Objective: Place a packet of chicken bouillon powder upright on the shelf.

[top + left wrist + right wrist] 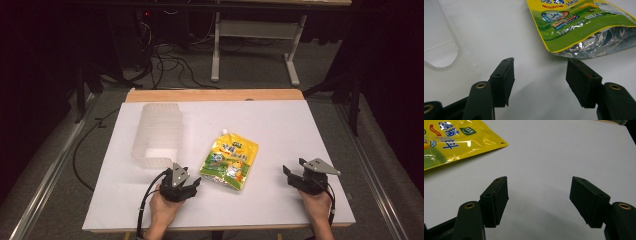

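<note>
A yellow and green spouted pouch lies flat in the middle of the white table. My left gripper rests just left of its near silver bottom edge, jaws open and empty. In the left gripper view the pouch lies ahead and to the right of my left gripper. My right gripper sits at the table's near right, open and empty, apart from the pouch. In the right gripper view the pouch is at the upper left, beyond my right gripper.
A translucent plastic container stands on the table's left, behind the left gripper; its rounded rim shows in the left gripper view. Beyond the table's wooden far edge are cables and a white desk frame on the floor.
</note>
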The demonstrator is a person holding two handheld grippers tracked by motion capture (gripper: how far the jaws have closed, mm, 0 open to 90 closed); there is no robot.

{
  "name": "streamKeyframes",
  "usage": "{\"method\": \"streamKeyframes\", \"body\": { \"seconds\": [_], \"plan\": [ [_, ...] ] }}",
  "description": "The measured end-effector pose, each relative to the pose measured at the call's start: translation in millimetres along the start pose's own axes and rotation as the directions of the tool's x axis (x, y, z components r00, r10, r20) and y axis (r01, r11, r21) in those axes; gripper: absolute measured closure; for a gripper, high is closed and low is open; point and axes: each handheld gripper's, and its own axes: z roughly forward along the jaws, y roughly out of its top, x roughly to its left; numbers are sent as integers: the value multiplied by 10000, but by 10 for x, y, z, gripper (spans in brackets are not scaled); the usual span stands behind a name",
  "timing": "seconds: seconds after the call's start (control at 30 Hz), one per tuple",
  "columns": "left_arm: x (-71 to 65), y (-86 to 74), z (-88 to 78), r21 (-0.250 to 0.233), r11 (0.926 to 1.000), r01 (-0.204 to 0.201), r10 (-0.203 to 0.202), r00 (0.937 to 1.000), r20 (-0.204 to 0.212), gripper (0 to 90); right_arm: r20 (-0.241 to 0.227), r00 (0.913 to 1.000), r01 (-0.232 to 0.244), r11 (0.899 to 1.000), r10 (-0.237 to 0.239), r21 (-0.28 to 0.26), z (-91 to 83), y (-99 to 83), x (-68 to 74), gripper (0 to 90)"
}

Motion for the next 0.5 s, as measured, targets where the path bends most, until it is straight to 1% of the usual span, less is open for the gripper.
{"method": "streamKeyframes", "body": {
  "seconds": [0.03, 0.17, 0.2, 0.23, 0.33, 0.4, 0.43, 0.5],
  "plan": [
    [-5, 1, -3, -10, 10000, -55, 55, 10000, 2, 402, 4, 10000, -22, 10000, 22, 4, -1, 0, 2, 314],
    [-21, 6, -14, -185, 9998, -5, 8, 9999, 154, 390, -19, 10000, 75, 10000, -75, 26, 2, 1, 1, 314],
    [-35, 9, -11, -275, 9996, 49, -45, 9999, 136, 390, -19, 10000, 75, 10000, -75, 26, 2, 1, 1, 314],
    [-49, 15, -12, -307, 9995, -57, 59, 10000, 41, 386, -12, 10000, 73, 10000, -73, 18, 1, 1, 1, 313],
    [-68, 34, -14, -278, 9996, 7, -3, 9999, 123, 386, -43, 10000, 71, 10000, -71, 19, 1, 1, 0, 313],
    [-79, 56, -12, -172, 9998, -91, 93, 9999, 104, 385, -43, 10000, 52, 10000, -52, 14, 1, 1, 4, 314],
    [-85, 71, -12, -163, 9998, -73, 76, 9999, 131, 380, -54, 10000, 57, 10000, -57, 11, 1, 1, 4, 313],
    [-91, 113, -20, -243, 9996, 114, -108, 9996, 254, 376, -63, 10000, 54, 10000, -54, 5, 0, 0, 4, 313]
  ]
}}
